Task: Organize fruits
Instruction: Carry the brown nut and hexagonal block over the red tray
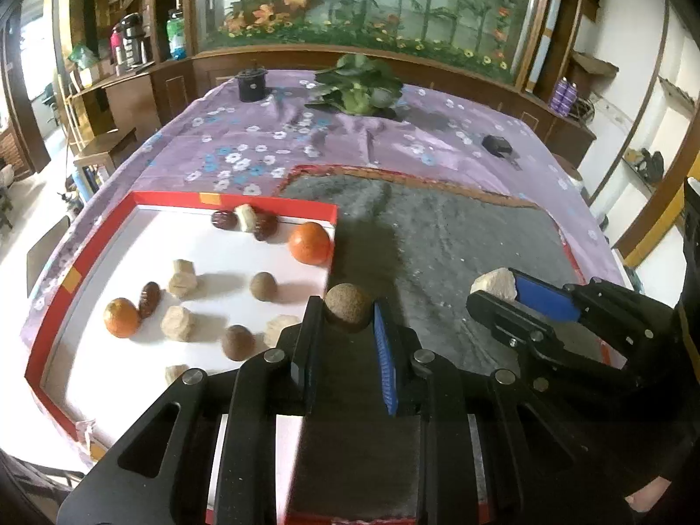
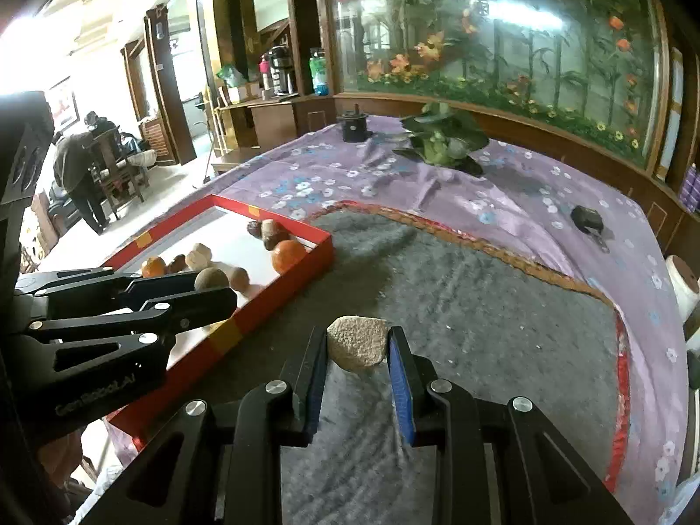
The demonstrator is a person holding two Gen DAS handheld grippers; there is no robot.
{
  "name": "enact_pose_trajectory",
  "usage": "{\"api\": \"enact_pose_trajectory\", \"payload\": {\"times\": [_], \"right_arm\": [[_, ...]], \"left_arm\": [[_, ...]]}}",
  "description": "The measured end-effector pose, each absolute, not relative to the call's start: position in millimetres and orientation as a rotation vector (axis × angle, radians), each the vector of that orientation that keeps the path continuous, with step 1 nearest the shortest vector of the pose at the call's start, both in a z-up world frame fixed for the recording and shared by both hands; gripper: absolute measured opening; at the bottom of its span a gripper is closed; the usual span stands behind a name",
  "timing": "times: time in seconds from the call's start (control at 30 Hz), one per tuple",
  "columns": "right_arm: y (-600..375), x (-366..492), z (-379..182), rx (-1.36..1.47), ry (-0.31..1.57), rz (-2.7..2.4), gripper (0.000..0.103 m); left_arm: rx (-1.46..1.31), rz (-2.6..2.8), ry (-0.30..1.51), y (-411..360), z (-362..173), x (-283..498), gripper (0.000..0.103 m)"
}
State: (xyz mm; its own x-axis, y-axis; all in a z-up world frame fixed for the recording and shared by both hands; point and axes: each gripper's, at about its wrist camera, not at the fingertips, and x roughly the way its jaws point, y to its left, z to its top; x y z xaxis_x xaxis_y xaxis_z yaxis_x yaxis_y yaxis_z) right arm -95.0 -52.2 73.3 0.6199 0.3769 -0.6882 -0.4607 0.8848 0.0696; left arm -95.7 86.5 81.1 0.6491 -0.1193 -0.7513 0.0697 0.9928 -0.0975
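My left gripper (image 1: 348, 313) is shut on a round brown fruit (image 1: 348, 306), held above the right edge of the red-rimmed white tray (image 1: 78, 271). It also shows in the right wrist view (image 2: 210, 282). My right gripper (image 2: 356, 343) is shut on a pale beige lumpy fruit (image 2: 356, 341) above the grey mat (image 2: 481, 306); it also shows in the left wrist view (image 1: 496, 286). The tray holds two oranges (image 1: 309, 243), dark red dates (image 1: 148, 299), several beige pieces (image 1: 181, 282) and brown round fruits (image 1: 263, 286).
A purple floral cloth (image 1: 245, 140) covers the table. A leafy plant (image 1: 358, 85) and a black pot (image 1: 251, 83) stand at the far end, with a small dark object (image 1: 496, 145) at the right. A person (image 2: 81, 170) stands far left in the room.
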Motion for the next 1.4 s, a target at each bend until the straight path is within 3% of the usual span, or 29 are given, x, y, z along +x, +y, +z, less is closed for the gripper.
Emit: {"api": "enact_pose_trajectory", "payload": {"times": [0.9, 1.4], "right_arm": [[58, -59, 69, -0.2, 0.797, 0.688, 0.026], [100, -12, 55, -0.233, 0.831, 0.741, 0.026]], "left_arm": [[-0.224, 0.17, 0.845, 222, 80, -74, 0.022], [-0.215, 0.226, 0.906, 238, 59, -19, 0.022]]}}
